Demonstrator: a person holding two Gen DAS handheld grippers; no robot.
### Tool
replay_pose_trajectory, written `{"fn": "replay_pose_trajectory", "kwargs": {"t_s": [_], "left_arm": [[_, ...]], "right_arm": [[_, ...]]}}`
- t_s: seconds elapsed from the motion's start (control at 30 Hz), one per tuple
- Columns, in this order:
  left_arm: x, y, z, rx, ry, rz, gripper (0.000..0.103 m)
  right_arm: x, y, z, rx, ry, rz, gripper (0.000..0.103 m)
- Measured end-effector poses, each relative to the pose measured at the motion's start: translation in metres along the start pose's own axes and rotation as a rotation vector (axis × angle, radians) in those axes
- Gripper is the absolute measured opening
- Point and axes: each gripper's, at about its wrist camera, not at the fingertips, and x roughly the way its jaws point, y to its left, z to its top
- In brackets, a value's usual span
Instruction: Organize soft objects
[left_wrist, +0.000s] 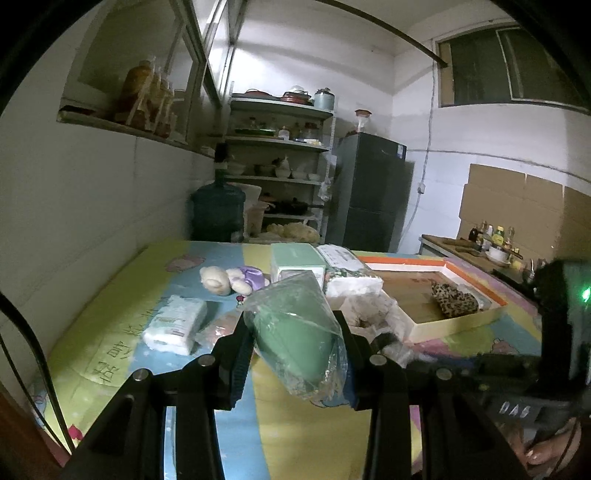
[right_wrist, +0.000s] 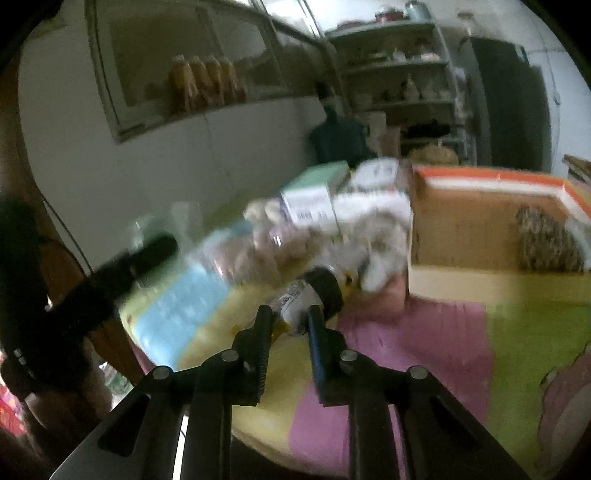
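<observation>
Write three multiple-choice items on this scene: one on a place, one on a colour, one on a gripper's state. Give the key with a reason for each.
1. Where does the leopard-print item lie?
A. inside the shallow box
B. on the tissue pack
C. between the left gripper's fingers

2. What colour is the plastic-wrapped bundle in the left gripper?
A. red
B. green
C. black

3. How does the right gripper stand?
A. wide open, nothing between its fingers
B. out of view
C. shut on a small bottle-shaped item with a dark end

Key: 1 A, the left wrist view shows it on the box floor near the far corner. 2 B, green shows through the clear wrap. 3 C, the right wrist view shows both fingers pressing the item's pale end.
</observation>
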Motion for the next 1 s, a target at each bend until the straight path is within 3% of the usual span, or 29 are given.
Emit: {"fn": "replay_pose_trajectory", "kwargs": {"t_s": [0.03, 0.1, 0.2, 0.57, 0.67, 1.0], "left_arm": [[0.001, 0.0, 0.0, -0.002, 0.002, -0.001, 0.041], [0.004, -0.002, -0.002, -0.008, 0.01, -0.006, 0.041], [0.006, -0.003, -0.003, -0.006, 0.018, -0.011, 0.041], [0.006, -0.005, -0.003, -0.005, 0.025, -0.005, 0.041], [0.006, -0.004, -0.003, -0.007, 0.027, -0.007, 0.041], [0.005, -0.006, -0.002, 0.0, 0.018, -0.01, 0.041]], "right_arm": [[0.004, -0.005, -0.005, 0.017, 0.029, -0.002, 0.027], [0.009, -0.012, -0.01, 0.061, 0.054, 0.022, 0.049], [0.012, -0.02, -0.012, 0.127, 0.057, 0.066, 0.058], [0.033, -0.018, -0.003, 0.139, 0.075, 0.052, 0.058], [0.035, -0.014, -0.002, 0.109, 0.077, 0.012, 0.043], [0.023, -0.008, 0.003, 0.067, 0.036, 0.009, 0.039]]}}
